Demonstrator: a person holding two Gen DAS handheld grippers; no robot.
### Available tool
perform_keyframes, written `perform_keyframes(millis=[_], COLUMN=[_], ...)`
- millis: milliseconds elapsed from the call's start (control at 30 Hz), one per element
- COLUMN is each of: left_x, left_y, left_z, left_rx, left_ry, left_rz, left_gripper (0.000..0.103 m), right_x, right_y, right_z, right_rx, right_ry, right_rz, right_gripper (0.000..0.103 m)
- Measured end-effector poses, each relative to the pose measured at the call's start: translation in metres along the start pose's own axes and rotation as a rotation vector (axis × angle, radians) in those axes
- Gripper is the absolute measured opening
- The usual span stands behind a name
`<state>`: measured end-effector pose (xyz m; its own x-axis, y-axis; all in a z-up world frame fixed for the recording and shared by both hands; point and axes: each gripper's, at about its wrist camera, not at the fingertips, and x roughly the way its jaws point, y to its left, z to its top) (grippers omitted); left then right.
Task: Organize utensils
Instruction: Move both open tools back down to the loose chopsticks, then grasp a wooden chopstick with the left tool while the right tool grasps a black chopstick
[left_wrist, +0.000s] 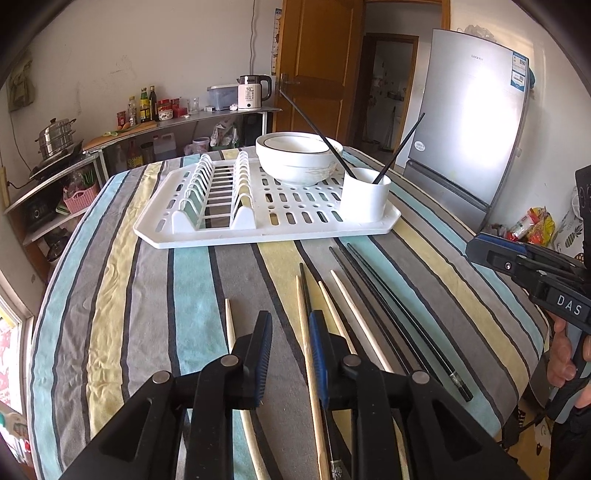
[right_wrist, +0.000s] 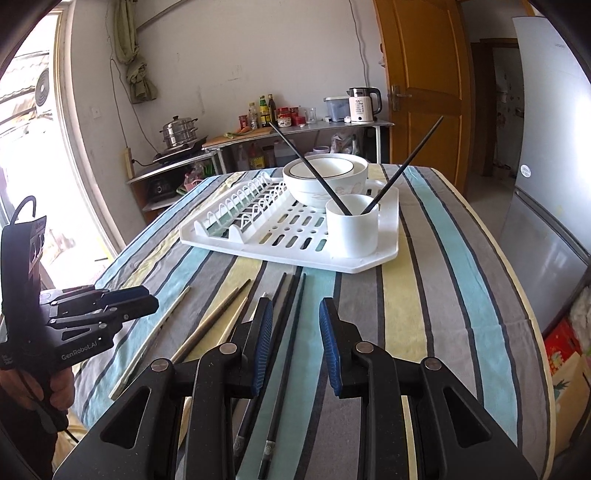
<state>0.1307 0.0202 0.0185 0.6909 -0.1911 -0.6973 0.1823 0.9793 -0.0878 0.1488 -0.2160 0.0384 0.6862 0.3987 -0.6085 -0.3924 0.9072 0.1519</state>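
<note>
- Left claw (left_wrist: 286, 354), nearest the lens, hangs slightly open and empty over the striped worktop (left_wrist: 147, 295); a pale wooden chopstick (left_wrist: 308, 350) lies just beside its right finger.
- Right claw (right_wrist: 295, 345) is also partly open, holding nothing, above two black chopsticks (right_wrist: 286, 332) lying between its fingers.
- More wooden and black chopsticks lie loose beside them.
- Beyond, a white drying rack (left_wrist: 207, 236) carries bowls (left_wrist: 295, 162) and a white cup (left_wrist: 364, 199) already holding two black chopsticks.
- To do this step well, I judge each claw should lower around a single stick, close near its middle, then tip it into the cup.
</note>
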Motion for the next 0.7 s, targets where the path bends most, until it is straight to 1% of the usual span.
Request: perform_keyframes(millis=[200, 433, 700], left_x=[0.029, 0.063, 0.090], left_y=[0.000, 0.003, -0.001], left_z=[0.003, 0.009, 0.020], left_rx=[-0.002, -0.010, 0.016], left_ry=[0.057, 0.125, 0.159], left_rz=[0.005, -0.010, -0.003], left_gripper=[0.020, 0.020, 0.021], right_x=[0.024, 0.056, 0.074], right_y=[0.000, -0.004, -0.003], right_z=[-0.005, -0.009, -0.009], right_rx=[-0.002, 0.008, 0.005], right_ry=[0.051, 0.118, 0.154], right_rz=[0.004, 0.010, 0.015], right_gripper=[0.027, 0.027, 0.027])
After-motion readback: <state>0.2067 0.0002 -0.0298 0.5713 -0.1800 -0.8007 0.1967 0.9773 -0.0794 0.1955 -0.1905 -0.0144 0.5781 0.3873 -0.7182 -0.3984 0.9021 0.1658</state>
